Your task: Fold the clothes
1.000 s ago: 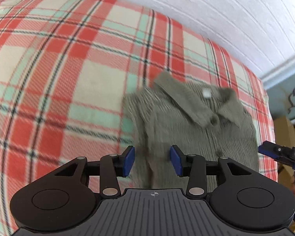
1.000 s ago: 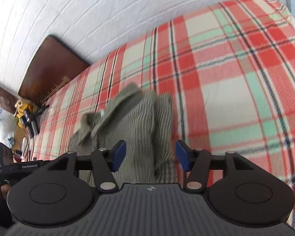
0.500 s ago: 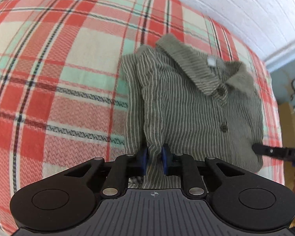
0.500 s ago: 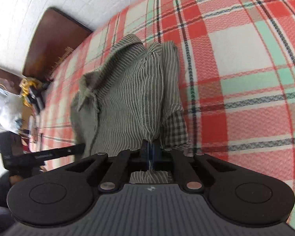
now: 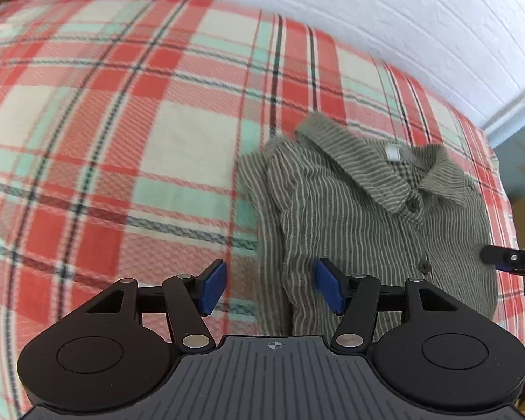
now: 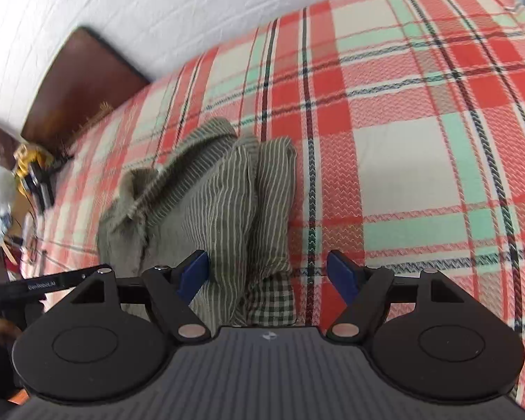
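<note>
Both grippers, left gripper [image 5: 269, 288] and right gripper [image 6: 267, 274], tilt down over the folded olive striped shirt [image 5: 367, 217] on the plaid bed blanket [image 5: 122, 140], jaws opening, gripping nothing. Only the right view catches the brown headboard [image 6: 77, 84].

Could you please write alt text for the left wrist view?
A folded green striped shirt, collar up, lies on a red plaid blanket. The left tongs are opening over its near edge, gripping nothing.

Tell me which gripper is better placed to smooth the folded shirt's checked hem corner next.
Right, probably. The right gripper hangs just above the checked hem corner of the striped shirt, fingers opening around it. The left gripper sits at the opposite edge, fingers opening.
</note>
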Demonstrator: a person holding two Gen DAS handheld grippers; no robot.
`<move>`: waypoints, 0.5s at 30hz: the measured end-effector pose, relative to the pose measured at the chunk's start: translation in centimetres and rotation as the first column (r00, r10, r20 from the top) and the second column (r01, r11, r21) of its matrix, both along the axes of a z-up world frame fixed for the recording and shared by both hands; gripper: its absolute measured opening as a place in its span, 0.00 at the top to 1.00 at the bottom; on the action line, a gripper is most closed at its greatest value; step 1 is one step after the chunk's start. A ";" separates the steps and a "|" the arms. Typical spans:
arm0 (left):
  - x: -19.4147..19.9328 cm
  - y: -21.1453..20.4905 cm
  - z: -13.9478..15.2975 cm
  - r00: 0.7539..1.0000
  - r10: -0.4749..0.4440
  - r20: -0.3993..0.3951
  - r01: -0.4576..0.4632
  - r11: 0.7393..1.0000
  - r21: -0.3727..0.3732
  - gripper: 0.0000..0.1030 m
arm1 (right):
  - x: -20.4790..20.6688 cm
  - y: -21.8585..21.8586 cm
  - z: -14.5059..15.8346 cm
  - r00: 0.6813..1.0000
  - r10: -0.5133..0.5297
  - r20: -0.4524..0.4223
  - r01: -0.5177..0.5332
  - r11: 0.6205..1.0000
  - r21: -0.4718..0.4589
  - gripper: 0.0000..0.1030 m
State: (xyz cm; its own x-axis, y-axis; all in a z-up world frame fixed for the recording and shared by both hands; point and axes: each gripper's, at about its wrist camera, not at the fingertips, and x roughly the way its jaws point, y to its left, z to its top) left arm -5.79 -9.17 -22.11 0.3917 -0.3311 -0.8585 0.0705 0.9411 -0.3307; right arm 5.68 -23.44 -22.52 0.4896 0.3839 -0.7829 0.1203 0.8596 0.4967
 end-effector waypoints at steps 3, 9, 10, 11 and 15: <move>0.6 0.1 -1.1 1.000 0.020 -0.021 -0.021 0.999 -0.034 0.28 | 0.4 0.1 -0.8 1.000 0.005 -0.022 -0.005 1.000 0.004 0.24; 1.6 0.6 -2.0 0.998 0.048 -0.049 -0.055 0.988 -0.144 0.26 | 1.0 -0.2 -2.4 0.999 -0.004 -0.043 0.008 0.997 0.083 0.22; 1.7 0.7 -2.2 0.997 0.052 -0.055 -0.060 0.985 -0.161 0.26 | 0.9 -0.3 -2.6 0.999 -0.015 -0.038 0.019 0.995 0.101 0.22; 1.8 0.8 -2.3 0.997 0.056 -0.060 -0.065 0.982 -0.178 0.25 | 0.8 -0.5 -2.7 0.999 -0.033 -0.036 0.037 0.992 0.120 0.22; 2.2 0.6 -2.6 0.996 0.051 -0.075 -0.067 0.968 -0.240 0.24 | 0.7 -0.4 -3.4 0.997 -0.059 -0.055 0.071 0.967 0.246 0.45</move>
State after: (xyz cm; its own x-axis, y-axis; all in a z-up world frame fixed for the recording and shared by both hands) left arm -3.63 -8.54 -24.75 0.3606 -0.5105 -0.7806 -0.0131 0.8340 -0.5515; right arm 6.39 -23.87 -25.94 0.4847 0.5372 -0.6902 0.2002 0.7000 0.6855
